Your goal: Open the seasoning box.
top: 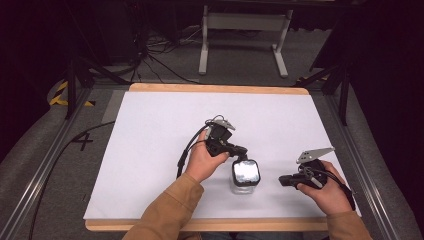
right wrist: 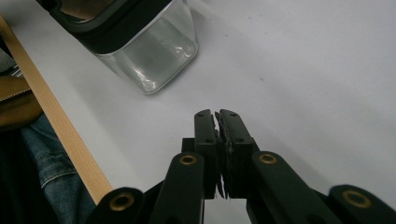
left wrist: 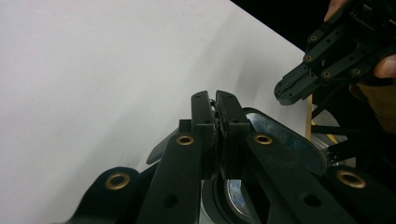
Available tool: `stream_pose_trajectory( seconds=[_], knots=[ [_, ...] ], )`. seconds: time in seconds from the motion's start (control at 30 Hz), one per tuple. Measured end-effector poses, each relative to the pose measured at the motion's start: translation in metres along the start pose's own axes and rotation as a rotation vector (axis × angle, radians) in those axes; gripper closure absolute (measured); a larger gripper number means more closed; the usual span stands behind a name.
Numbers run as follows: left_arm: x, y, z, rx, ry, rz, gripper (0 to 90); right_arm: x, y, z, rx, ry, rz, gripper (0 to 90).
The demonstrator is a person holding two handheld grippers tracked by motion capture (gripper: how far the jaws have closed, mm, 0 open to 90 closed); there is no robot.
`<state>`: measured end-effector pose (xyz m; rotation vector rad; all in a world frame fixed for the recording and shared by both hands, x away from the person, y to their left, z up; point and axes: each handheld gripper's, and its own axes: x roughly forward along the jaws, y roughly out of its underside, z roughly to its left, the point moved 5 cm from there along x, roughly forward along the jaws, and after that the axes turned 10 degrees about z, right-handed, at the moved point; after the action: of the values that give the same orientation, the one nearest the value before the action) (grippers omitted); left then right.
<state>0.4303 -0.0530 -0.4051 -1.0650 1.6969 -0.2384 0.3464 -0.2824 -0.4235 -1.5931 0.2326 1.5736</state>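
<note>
A clear square container point(top: 244, 176) with a black-rimmed lid point(left wrist: 285, 137) stands on the white table top point(top: 165, 130), near the front edge. My left gripper point(top: 243, 151) hangs just over the lid's far edge, jaws pressed together with nothing between them point(left wrist: 215, 100). To the container's right, my right gripper point(top: 281, 180) points at it from a short gap away, also shut and empty point(right wrist: 217, 115). The container's glass wall point(right wrist: 149, 53) shows ahead in the right gripper view. The right gripper point(left wrist: 299, 86) shows farther off in the left gripper view.
The table's wooden front edge point(right wrist: 60, 126) runs close behind the container. Metal rails point(top: 45, 165) flank the table on both sides. A white frame point(top: 244, 22) and cables point(top: 155, 55) lie on the floor beyond the far edge.
</note>
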Motion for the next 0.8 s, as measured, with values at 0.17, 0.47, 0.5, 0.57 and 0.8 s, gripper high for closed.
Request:
stream_pose_trajectory(
  seconds=[0.17, 0.47, 0.5, 0.57, 0.8],
  knots=[
    [0.000, 0.000, -0.001, 0.002, -0.009, -0.002, 87.1, 0.001, -0.001, 0.001, -0.005, 0.000, 0.003, 87.0],
    [0.000, 0.000, 0.000, -0.004, -0.009, -0.004, 87.2, 0.001, -0.005, 0.008, -0.042, 0.002, -0.006, 88.1],
    [0.000, 0.000, 0.000, -0.006, -0.007, -0.004, 87.1, 0.001, -0.005, 0.009, -0.046, -0.001, -0.007, 88.2],
    [0.000, 0.000, 0.000, -0.007, 0.000, -0.007, 87.2, 0.001, -0.006, 0.011, -0.051, -0.001, -0.010, 88.6],
    [0.000, 0.000, 0.000, -0.018, 0.002, -0.004, 87.1, 0.001, -0.010, 0.018, -0.081, -0.015, -0.016, 89.0]
  ],
)
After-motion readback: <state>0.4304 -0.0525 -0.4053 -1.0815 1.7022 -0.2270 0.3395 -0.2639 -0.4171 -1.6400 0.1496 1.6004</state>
